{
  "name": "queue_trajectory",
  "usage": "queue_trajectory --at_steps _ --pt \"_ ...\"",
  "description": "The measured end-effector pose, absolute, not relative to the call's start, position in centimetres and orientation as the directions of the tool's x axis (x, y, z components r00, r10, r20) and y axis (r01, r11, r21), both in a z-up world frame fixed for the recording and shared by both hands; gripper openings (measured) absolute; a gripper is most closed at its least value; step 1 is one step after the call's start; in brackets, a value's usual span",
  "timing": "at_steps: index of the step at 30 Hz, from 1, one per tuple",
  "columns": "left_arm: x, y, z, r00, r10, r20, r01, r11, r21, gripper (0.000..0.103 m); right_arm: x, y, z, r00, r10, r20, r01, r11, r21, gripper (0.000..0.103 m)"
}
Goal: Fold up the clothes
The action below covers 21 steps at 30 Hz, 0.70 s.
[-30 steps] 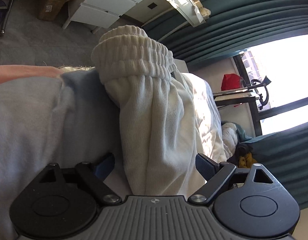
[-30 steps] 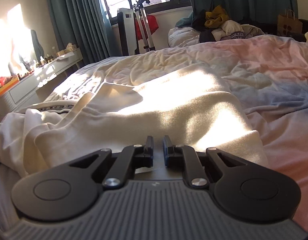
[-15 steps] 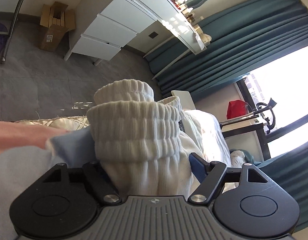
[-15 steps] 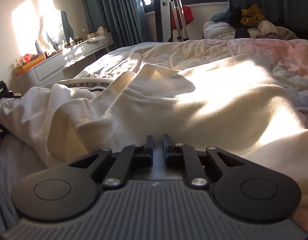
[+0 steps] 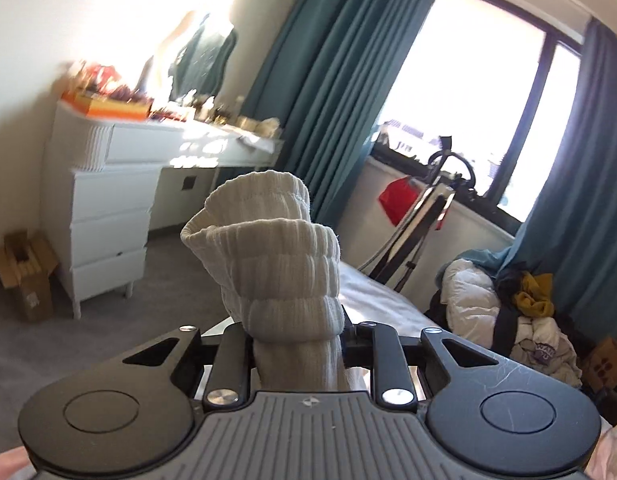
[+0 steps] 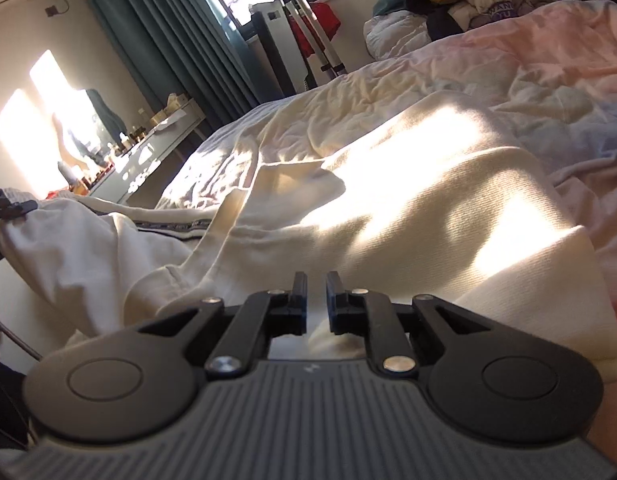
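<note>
Cuff (image 5: 276, 264) between left tool (image 5: 298, 334) fingers

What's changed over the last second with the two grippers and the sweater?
The left gripper closed from open onto the ribbed cuff and swung up, lifting it clear of the bed. The right gripper stayed shut at the edge of the sweater, which still lies on the bed.

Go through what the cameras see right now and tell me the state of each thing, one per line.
Left claw: shut on the ribbed cuff.
Ribbed cuff: bunched, sticking up past the fingers.
Right claw: nearly shut on the cream garment.
Cream garment: spread on the bed, wrinkled, partly folded.
Curtains: drawn open.
Dresser drawers: closed.
</note>
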State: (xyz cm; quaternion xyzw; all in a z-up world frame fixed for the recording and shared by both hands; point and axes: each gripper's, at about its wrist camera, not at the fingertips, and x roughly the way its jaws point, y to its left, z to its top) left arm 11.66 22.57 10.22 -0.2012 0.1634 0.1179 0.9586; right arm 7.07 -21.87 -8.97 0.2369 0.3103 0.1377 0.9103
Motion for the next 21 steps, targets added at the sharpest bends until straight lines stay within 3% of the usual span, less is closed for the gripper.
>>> queue_trajectory --at_steps 10,15,21 --pt "15.0 2.3 16.8 0.982 -0.012 -0.191 -0.033 0.973 -0.228 0.021 5.2 -31.8 -4.7 0.854 0.267 -0.447 0.087 0.772 0.629 0.014" --pt "15.1 -7.9 14.3 0.980 -0.107 -0.166 0.073 0.978 -0.194 0.021 4.2 -37.5 -3.4 0.900 0.206 -0.383 0.138 0.700 0.701 0.014" --pt "13.9 -18.5 5.5 0.939 -0.229 -0.257 0.235 0.972 -0.008 0.021 3.4 -42.9 -3.5 0.930 0.161 -0.331 0.169 0.612 0.773 0.014"
